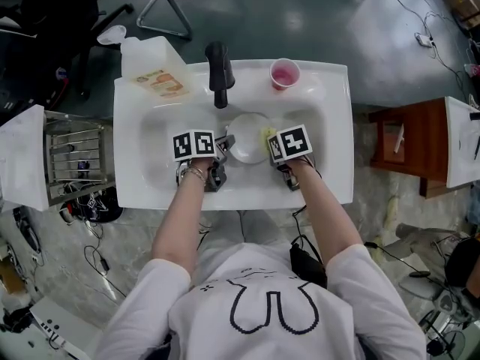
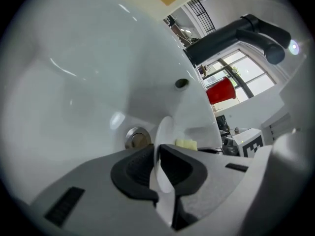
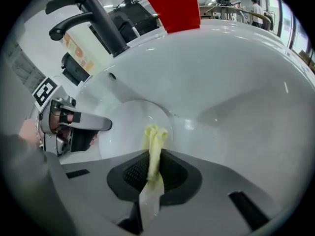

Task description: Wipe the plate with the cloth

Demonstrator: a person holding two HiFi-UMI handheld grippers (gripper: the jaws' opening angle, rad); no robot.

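Observation:
A small white plate [image 1: 249,137] stands tilted in the white sink [image 1: 150,163]. My left gripper [image 1: 223,142] is shut on its left rim; in the left gripper view the thin plate edge [image 2: 165,132] runs up between the two dark pads [image 2: 135,168]. My right gripper [image 1: 268,145] is shut on a bunched yellow cloth [image 3: 155,136], whose end rests against the plate's face [image 3: 123,127]. The same cloth [image 2: 186,143] peeks out past the plate in the left gripper view. The left gripper [image 3: 81,127] shows at the plate's left in the right gripper view.
A black faucet [image 1: 218,73] rises behind the basin, with a pink cup [image 1: 285,73] on the rim to its right and a labelled plastic container [image 1: 154,70] to its left. The drain [image 2: 137,138] lies under the plate. A wire rack [image 1: 75,163] stands left, a wooden table [image 1: 405,145] right.

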